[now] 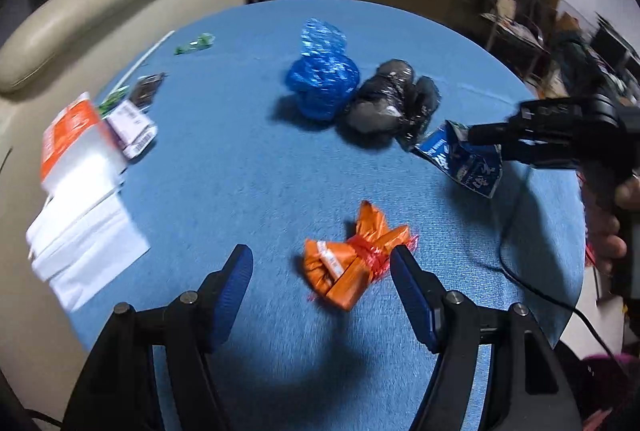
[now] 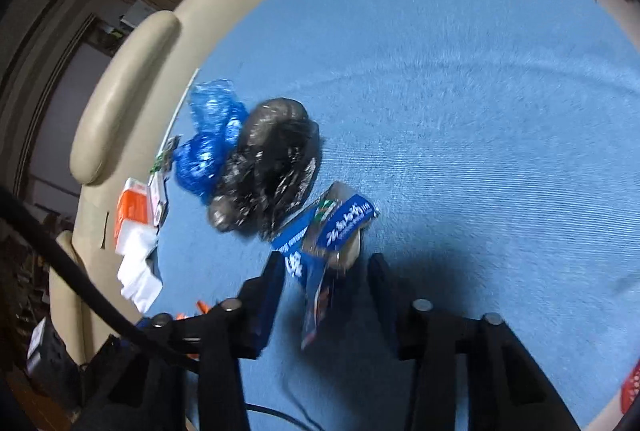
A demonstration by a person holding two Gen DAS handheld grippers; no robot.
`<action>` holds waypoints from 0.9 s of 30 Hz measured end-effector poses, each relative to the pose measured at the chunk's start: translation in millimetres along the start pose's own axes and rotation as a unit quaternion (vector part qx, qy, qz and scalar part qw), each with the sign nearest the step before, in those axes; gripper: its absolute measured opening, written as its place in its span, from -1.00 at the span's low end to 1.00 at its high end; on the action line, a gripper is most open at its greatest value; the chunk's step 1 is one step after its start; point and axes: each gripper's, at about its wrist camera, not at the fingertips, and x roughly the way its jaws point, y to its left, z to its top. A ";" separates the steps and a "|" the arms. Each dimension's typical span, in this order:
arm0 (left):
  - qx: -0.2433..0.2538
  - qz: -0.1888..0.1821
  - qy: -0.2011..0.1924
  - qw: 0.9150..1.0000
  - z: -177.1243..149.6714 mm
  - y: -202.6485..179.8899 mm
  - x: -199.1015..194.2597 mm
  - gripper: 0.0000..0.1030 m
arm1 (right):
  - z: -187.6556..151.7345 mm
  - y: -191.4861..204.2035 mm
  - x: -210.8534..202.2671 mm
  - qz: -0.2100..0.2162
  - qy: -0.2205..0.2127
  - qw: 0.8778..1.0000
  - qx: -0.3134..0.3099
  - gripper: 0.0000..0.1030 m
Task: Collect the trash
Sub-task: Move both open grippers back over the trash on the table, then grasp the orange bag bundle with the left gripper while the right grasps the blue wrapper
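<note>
Right gripper (image 2: 326,279) straddles a blue snack wrapper (image 2: 320,251) without visibly pinching it; left gripper (image 1: 322,263), released, hovers around an orange wrapper (image 1: 348,263) on the blue surface (image 1: 240,171)

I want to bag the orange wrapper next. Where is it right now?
In the left wrist view the orange wrapper lies on the blue tablecloth, just ahead of the left gripper and nearer its right finger.

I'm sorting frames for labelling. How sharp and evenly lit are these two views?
Left wrist view: motion blur smears the white and orange paper packet, while the crumpled orange foil wrapper is only mildly soft. Right wrist view: blurrier overall, with a dark shadow on the blue tablecloth near the fingers.
</note>
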 end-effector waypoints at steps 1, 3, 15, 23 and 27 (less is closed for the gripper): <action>0.008 -0.009 0.001 1.000 1.1 0.3 2.2 0.39 | 2.6 0.3 6.7 -0.003 0.002 1.000 0.004 -0.21; 0.025 -0.027 0.002 0.999 2.5 0.0 7.7 0.39 | 6.0 1.3 13.6 -0.008 -0.004 1.000 0.009 -0.30; 0.044 -0.067 0.028 0.996 -7.2 -0.7 43.5 0.40 | -10.6 8.1 -17.8 -0.010 -0.061 0.997 -0.053 -0.36; 0.017 -0.037 0.020 0.999 -14.4 -8.1 34.2 -0.10 | -36.2 -17.7 -70.4 0.015 -0.096 0.995 -0.034 -0.36; -0.006 -0.014 0.010 1.000 -15.7 -18.9 15.4 -0.12 | -50.6 -26.5 -101.2 0.012 -0.117 0.992 -0.034 -0.36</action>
